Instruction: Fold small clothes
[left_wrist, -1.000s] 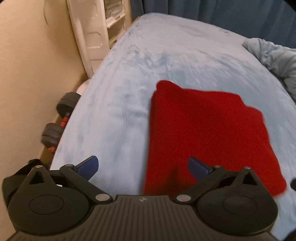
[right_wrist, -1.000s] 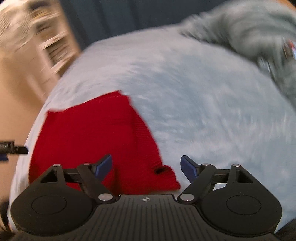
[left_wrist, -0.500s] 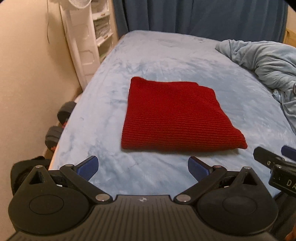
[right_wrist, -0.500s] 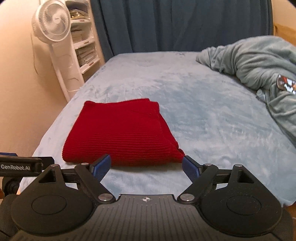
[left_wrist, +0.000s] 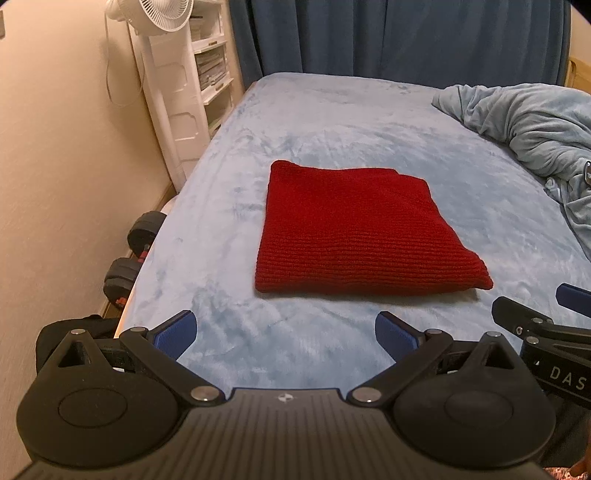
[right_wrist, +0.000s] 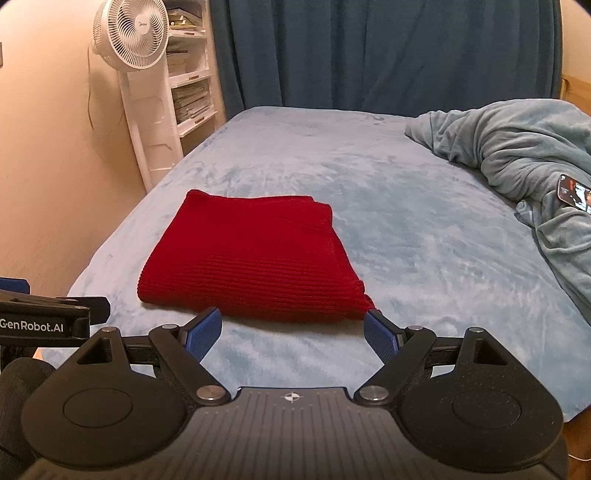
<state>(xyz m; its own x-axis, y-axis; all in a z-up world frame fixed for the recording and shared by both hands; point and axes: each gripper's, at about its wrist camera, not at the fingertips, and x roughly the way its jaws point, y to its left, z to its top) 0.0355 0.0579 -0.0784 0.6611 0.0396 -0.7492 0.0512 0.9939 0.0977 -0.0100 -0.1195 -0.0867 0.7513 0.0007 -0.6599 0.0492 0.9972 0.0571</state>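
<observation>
A: Left wrist view: red ribbed knit garment (left_wrist: 364, 232) lies folded flat on the light blue fleece bed (left_wrist: 332, 122), left of centre. Left gripper (left_wrist: 286, 326) spread, empty.

B: Right gripper (right_wrist: 293, 328) too, spread, holding nothing, near the fold. Likely parked clear because folding looks finished.

The left matte-black plastic two-finger gripper (left_wrist: 284, 330) has a ribbed central housing with a small cross-in-circle emblem at its twelve o'clock edge, two round black lobes at three and nine o'clock, silver pivot screws, and blue ribbed fingertips (left_wrist: 176, 329). The right matte-black gripper (right_wrist: 292, 328) matches; white "GenRobot.AI" and "DAS" lettering marks their sides.
</observation>
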